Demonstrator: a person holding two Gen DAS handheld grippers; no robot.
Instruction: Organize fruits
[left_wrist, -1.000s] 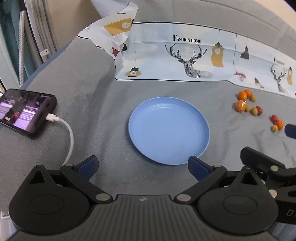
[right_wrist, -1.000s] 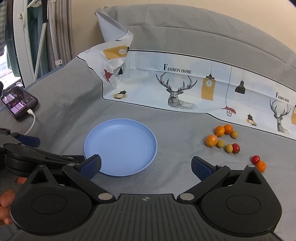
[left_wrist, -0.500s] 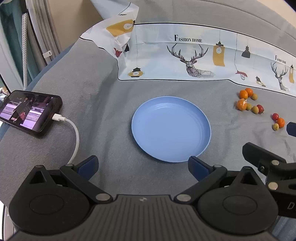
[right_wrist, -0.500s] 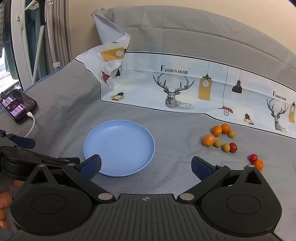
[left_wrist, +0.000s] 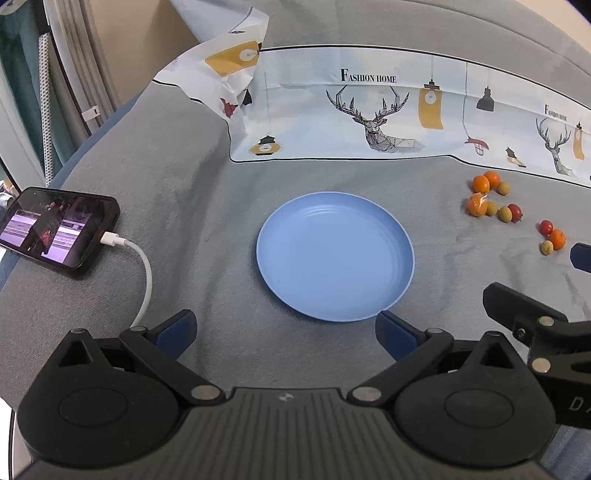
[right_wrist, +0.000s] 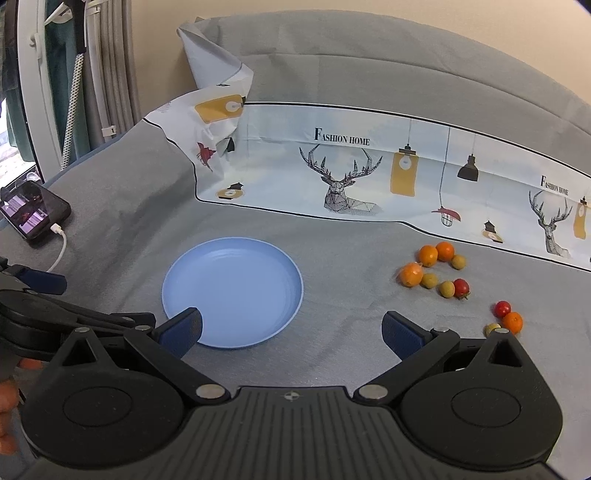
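The small round fruits, orange, yellow-green and red (right_wrist: 436, 273), lie loose in two clusters on the grey cloth-covered surface (right_wrist: 351, 343), ahead and to the right of the right gripper (right_wrist: 291, 328), whose jaws stand released and hold nothing. The round, shallow blue plastic plate (right_wrist: 236, 258) sits bare ahead of its left jaw, well apart from the fruit. The left gripper (left_wrist: 284, 332) also hovers with jaws spread and empty, the plate directly ahead of them.

The likely trouble is rolling: these fruits are tiny and round, so a jaw closing off-centre could squirt one away, or nudge its touching neighbours across the cloth. Soft red ones may bruise under a hard squeeze.

Against the earlier frames, both views have shifted slightly; the fruit and plate lie as they did, and both jaws remain spread.
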